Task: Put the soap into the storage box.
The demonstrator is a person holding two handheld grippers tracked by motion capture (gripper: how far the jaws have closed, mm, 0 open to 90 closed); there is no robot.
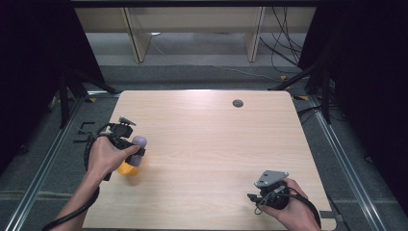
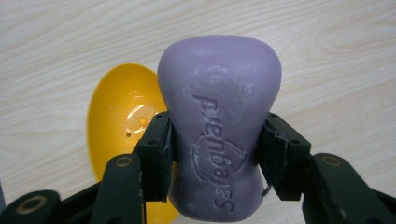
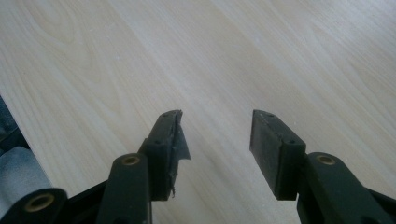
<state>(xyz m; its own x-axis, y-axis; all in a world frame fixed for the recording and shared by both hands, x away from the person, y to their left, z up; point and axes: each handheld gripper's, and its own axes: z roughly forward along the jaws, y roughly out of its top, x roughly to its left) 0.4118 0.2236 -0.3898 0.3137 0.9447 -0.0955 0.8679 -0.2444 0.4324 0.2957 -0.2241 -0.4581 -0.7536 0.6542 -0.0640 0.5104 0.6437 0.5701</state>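
Note:
A purple bar of soap (image 2: 219,130) with raised lettering is clamped at its narrow waist between both pads of my left gripper (image 2: 215,156), which is shut on it. Below it lies a yellow oval dish (image 2: 123,116) on the wooden table, partly hidden by the soap. From above, the soap (image 1: 139,142) sticks out past my left hand over the yellow dish (image 1: 128,169) near the table's left edge. My right gripper (image 3: 215,140) stands open over bare wood, nothing between its pads; it sits near the front right corner (image 1: 260,197).
The light wooden table (image 1: 211,144) has a round grey grommet (image 1: 237,103) near its far edge. A torn bit of pad lining hangs from the right gripper's left pad (image 3: 180,144). Beyond the table are a wooden frame, cables and black stands.

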